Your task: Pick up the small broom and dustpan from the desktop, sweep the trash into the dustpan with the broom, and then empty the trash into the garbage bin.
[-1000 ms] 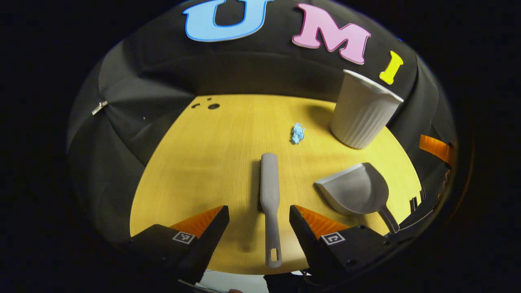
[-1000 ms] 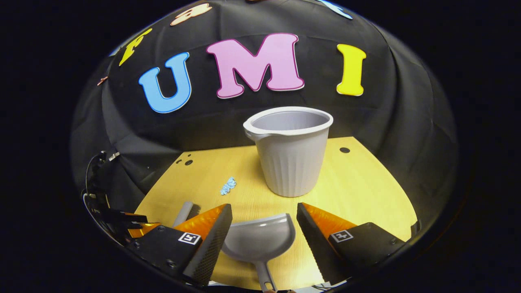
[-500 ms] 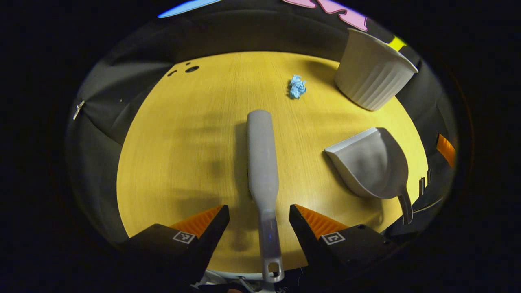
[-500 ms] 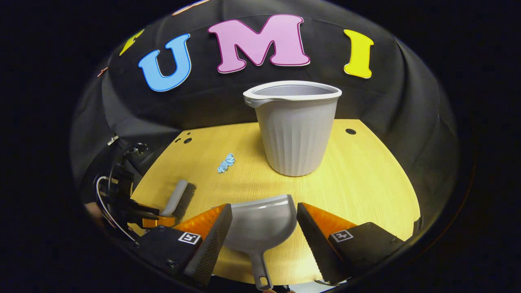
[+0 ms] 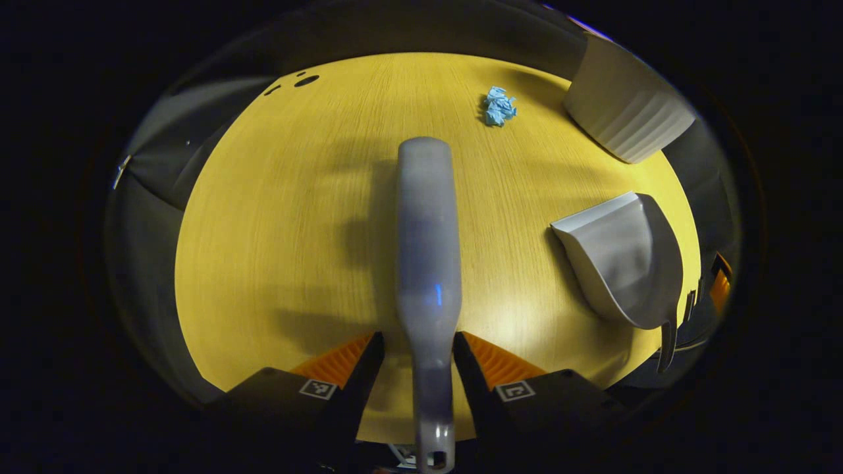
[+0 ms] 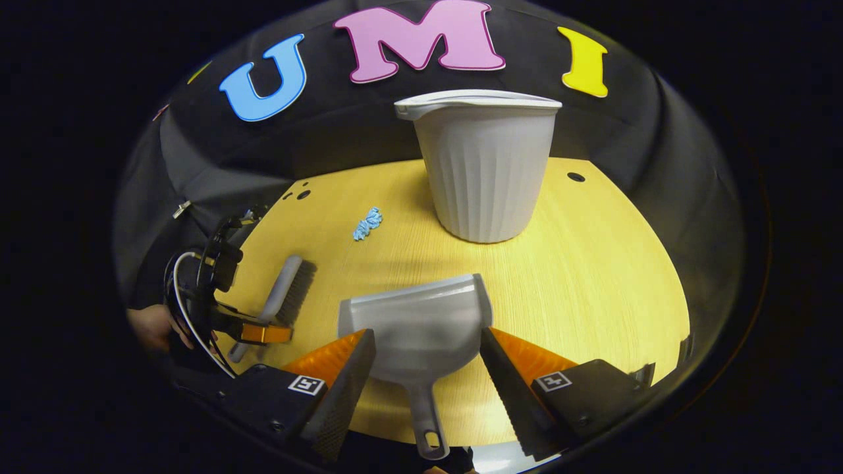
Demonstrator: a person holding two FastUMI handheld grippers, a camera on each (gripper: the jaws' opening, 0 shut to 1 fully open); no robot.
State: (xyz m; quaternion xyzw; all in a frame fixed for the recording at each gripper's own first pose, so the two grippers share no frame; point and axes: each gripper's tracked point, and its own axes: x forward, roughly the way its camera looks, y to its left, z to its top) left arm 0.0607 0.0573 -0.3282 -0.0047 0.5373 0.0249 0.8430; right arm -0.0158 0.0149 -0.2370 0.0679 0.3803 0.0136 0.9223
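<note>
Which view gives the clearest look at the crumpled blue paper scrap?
The left gripper view: the crumpled blue paper scrap lies unobstructed on the yellow wooden desktop, seen from above. In the right gripper view it appears smaller and flatter, at a low angle.

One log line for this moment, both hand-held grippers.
left hand-held gripper: straddling grey plastic broom handle, not clamped | right hand-held gripper: open over grey plastic dustpan | blue crumpled paper: unswept
</note>
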